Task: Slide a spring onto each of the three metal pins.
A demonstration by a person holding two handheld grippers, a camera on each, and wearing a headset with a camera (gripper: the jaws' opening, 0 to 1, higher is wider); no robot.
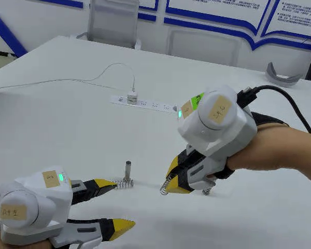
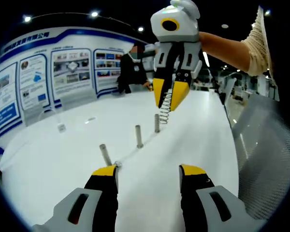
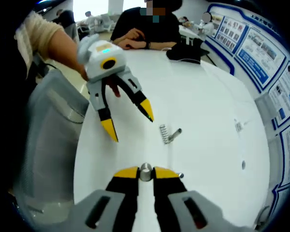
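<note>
In the head view, the right gripper (image 1: 172,181) is hovering low over the white surface (image 1: 67,135), its fingers pinching a spring (image 1: 165,185) that is dangling toward the surface. The left gripper (image 1: 120,204) is hanging nearby with fingers spread wide and holding nothing. One of its tips is sitting just beside the near pin (image 1: 128,168), where a second spring (image 1: 123,183) is lying at the foot. Whether that one is threaded on, I cannot tell.

In the left gripper view, the middle pin (image 2: 139,136) is standing bare. The far pin (image 2: 157,123) is looking coiled, so it is probably wearing its spring already.

In the right gripper view, the fingers are sitting narrow around a small round metal end (image 3: 145,171), likely the held spring seen end-on. I'd judge one pin done and two remaining.
</note>
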